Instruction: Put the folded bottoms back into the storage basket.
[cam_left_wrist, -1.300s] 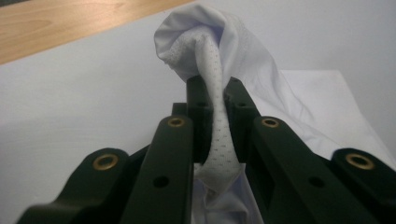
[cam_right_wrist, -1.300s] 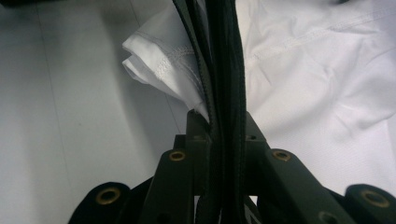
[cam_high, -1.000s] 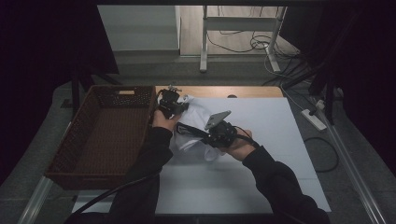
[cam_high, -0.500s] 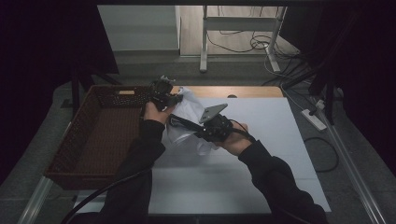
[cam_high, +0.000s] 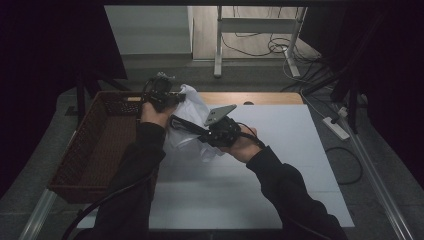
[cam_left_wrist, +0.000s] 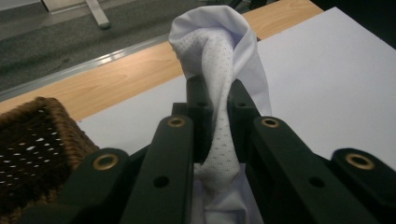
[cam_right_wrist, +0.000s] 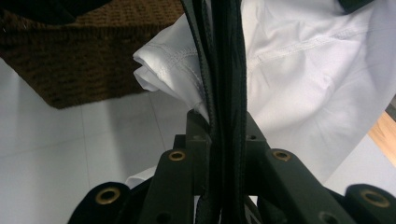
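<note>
Beside the wicker basket (cam_high: 95, 150), high view: a white garment (cam_high: 192, 112) hangs lifted between both grippers, long axis slanting from the left gripper (cam_high: 165, 95) down to the right gripper (cam_high: 212, 137). Left gripper view — jaws clamp a mesh fold. Right gripper view — jaws clamp a black-edged fold.

High overhead, two close views — shared garment (cam_high: 192, 117)

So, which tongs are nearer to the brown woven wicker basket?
The left. The left tongs, shut on the white cloth garment, hang over the basket's far right corner. The right tongs grip the garment's black trim farther right, above the white table.
</note>
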